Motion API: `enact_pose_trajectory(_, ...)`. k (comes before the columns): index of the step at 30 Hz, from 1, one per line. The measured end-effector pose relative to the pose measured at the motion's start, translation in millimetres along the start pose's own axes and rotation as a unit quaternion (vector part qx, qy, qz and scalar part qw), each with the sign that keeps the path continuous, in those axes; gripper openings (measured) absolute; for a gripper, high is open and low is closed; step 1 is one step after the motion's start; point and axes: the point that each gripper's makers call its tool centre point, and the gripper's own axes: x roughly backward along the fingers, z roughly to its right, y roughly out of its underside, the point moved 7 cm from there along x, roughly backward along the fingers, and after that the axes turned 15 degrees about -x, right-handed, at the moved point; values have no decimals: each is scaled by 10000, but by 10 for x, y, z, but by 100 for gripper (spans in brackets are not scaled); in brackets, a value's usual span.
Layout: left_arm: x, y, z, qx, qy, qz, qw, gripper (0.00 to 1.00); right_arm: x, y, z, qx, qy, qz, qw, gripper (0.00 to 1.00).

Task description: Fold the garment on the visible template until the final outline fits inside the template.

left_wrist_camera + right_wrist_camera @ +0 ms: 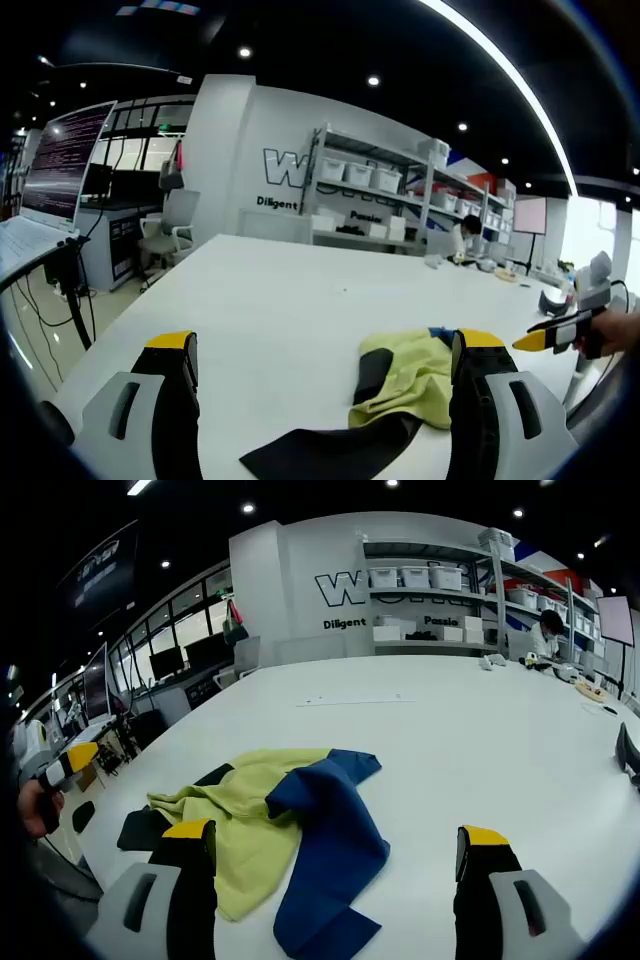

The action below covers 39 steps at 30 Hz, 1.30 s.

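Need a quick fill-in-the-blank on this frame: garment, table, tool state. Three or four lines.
1. The crumpled garment is yellow-green, black and ____.
2. It lies on a ____ table.
3. The right tool hovers with its jaws ____, gripping nothing.
4. In the left gripper view, the left tool has jaw tips coloured ____.

Missing words: blue; white; open; yellow

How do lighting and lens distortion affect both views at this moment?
Left gripper view: the ceiling light strip bows strongly under fisheye distortion, and the window at far right blows out. Right gripper view: even overhead light, soft shadows under the crumpled garment on the white table, edges curved.
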Motion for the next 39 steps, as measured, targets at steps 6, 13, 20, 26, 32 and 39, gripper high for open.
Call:
enact_pose_trajectory(6, 1, 7, 0, 16, 2, -16, 10000, 99, 2, 3, -4, -12, -9, -6, 10000, 99)
enact_pose_trajectory(13, 1, 17, 6, 15, 9, -50, 10000, 99, 10, -24, -40, -49, -149, 87, 9998, 99)
enact_pose_trajectory(20, -13, 27, 28, 4, 78, -92, 9999, 99, 89, -109, -71, 28, -163, 395, 9991, 99)
enact_pose_trajectory(26, -17, 43, 32, 1, 102, -147, 9998, 99, 94, -82, -109, 70, -208, 340, 9992, 99)
enact_pose_trajectory(32, -21, 62, 36, -2, 130, -216, 9997, 99, 82, -82, -154, 232, -279, 365, 9987, 98)
enact_pose_trajectory(39, -32, 77, 49, -388, 147, -358, 9985, 99, 57, -74, -224, 385, -432, 249, 9980, 97)
